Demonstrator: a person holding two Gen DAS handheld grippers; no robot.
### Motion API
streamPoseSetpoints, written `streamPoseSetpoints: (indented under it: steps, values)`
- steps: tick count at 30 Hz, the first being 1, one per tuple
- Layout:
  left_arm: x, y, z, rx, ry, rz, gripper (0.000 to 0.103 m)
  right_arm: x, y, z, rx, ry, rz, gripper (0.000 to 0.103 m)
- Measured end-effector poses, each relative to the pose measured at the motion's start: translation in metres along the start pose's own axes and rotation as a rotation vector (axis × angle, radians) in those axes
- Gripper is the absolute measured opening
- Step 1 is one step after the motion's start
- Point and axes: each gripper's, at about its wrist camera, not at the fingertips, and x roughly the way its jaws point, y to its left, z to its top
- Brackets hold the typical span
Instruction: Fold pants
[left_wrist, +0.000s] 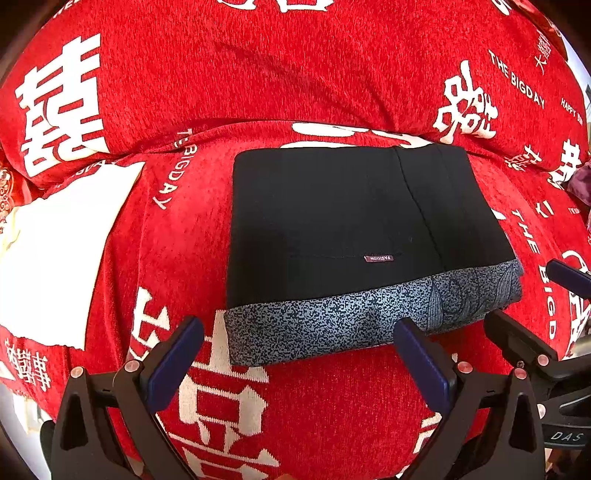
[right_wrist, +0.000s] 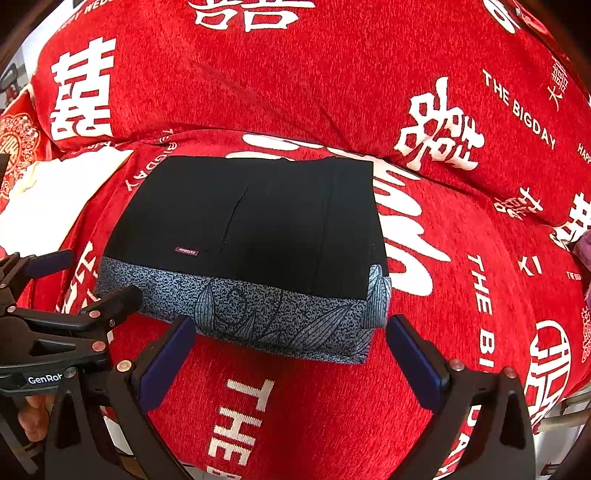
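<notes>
Folded pants lie just ahead of both my open, empty grippers.

The pants (left_wrist: 369, 243) sit as a neat black rectangle on the red sofa cover (left_wrist: 314, 406), grey patterned band nearest me. My left gripper (left_wrist: 299, 354) and right gripper (right_wrist: 291, 354) hover just short of that band, jaws wide, touching nothing; red cover lies bare all around, white cloth (left_wrist: 59, 254) far left.

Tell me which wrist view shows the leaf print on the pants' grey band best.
The right wrist view: the leaf print runs large and unobstructed across the band of the folded pants. In the left wrist view, it sits only at the band's right end, beside that gripper's finger.
</notes>
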Motion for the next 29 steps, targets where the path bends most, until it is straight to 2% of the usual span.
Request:
streamPoseSetpoints:
  steps: [23,29]
  values:
    - [0.0004,-0.0011,0.0011,-0.004,0.01,-0.006,0.103,-0.0019,0.0011,0.0025,-0.004,-0.005,0.001,0.103]
    - [-0.0041,-0.0022,-0.0006,0.008,-0.024,0.004,0.103,-0.0022,0.0001,0.0026,0.001,-0.005,0.005,0.103]
